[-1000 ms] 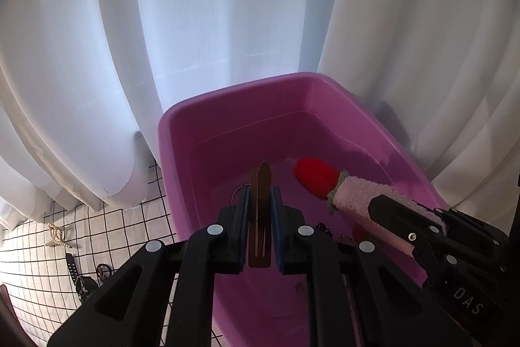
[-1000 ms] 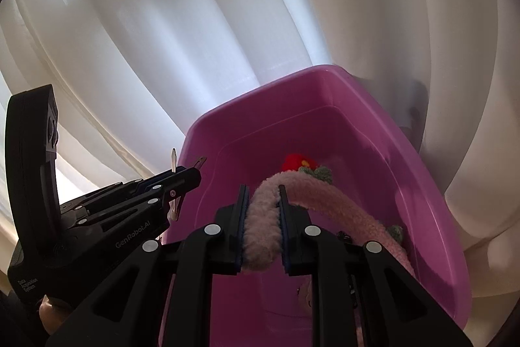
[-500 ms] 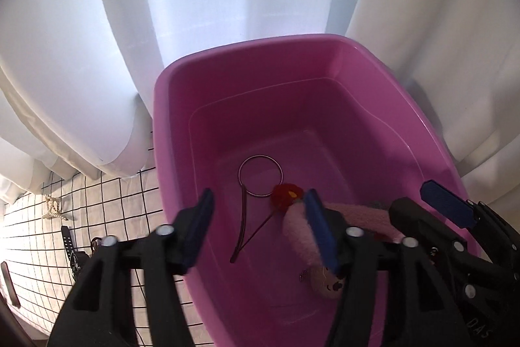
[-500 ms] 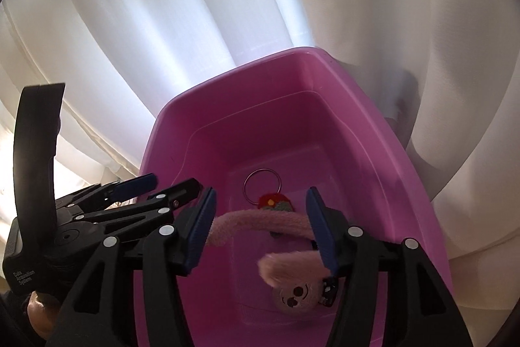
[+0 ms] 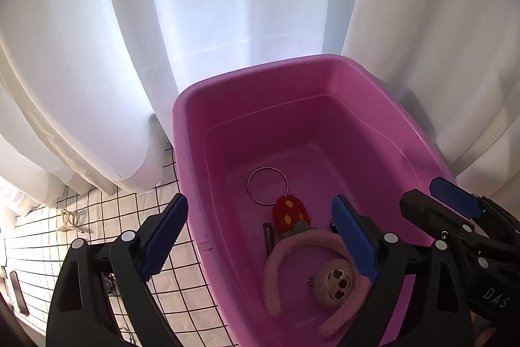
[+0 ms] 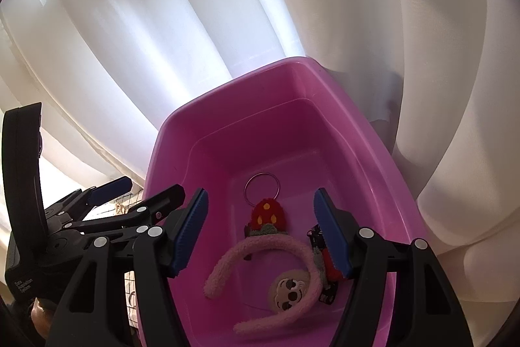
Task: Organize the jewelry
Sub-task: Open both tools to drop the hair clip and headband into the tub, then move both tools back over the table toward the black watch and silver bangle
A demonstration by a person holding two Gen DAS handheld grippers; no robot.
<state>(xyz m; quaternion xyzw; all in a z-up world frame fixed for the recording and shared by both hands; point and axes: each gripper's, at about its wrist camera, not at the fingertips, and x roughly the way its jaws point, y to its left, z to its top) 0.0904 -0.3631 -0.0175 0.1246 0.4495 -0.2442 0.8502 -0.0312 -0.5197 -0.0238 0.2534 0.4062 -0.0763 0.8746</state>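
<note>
Pink and fuzzy, the headband (image 6: 276, 252) lies on the floor of the magenta tub (image 6: 383, 171) beside a red strawberry charm (image 6: 268, 212) (its metal ring (image 6: 262, 188) just behind). Both the left gripper (image 5: 260, 238) and the right gripper (image 6: 260, 228) hover above it, their jaws having just been opening, nothing between them.

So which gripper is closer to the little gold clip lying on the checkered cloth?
Left. The left gripper straddles the pink tub's near rim, beside the gold clip. The right gripper hangs over the tub's inside, farther away.
</note>
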